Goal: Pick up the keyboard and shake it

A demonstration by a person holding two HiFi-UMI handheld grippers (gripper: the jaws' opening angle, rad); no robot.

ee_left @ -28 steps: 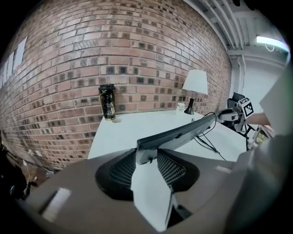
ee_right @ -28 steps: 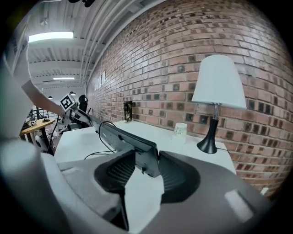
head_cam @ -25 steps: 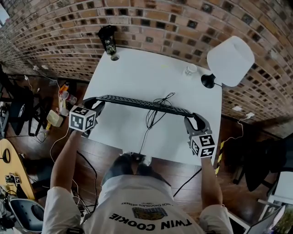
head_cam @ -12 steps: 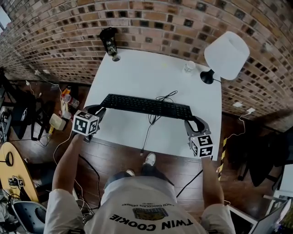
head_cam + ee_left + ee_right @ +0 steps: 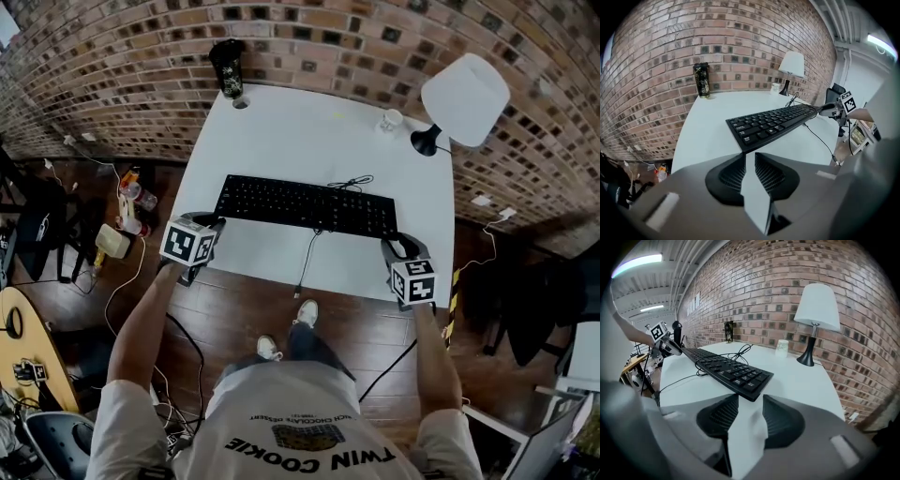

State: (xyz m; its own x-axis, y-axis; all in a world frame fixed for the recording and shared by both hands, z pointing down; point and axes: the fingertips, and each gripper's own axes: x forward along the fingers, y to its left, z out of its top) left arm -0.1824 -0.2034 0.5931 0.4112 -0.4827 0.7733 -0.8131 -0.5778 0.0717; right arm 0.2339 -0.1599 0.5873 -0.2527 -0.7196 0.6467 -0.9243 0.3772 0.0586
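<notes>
The black keyboard (image 5: 305, 206) lies flat across the white table (image 5: 281, 131), its cable (image 5: 307, 262) trailing over the front edge. My left gripper (image 5: 214, 225) is at the keyboard's left end. In the left gripper view the jaws (image 5: 749, 154) have just been closing to a narrow slit. The keyboard (image 5: 778, 122) has its corner at their tips, and only table shows between the pads. My right gripper (image 5: 398, 242) is at the right end. In the right gripper view its jaws (image 5: 751, 399) stand wider apart, with the corner of the keyboard (image 5: 726, 371) at their tips.
A white-shaded lamp (image 5: 464, 98) stands at the table's back right, with a small white cup (image 5: 389, 120) beside it. A dark can (image 5: 228, 67) stands at the back left by the brick wall. Bottles and cables lie on the wooden floor at the left.
The keyboard was tilted up above the table a second ago and now lies flat on it. Both grippers have come down with it.
</notes>
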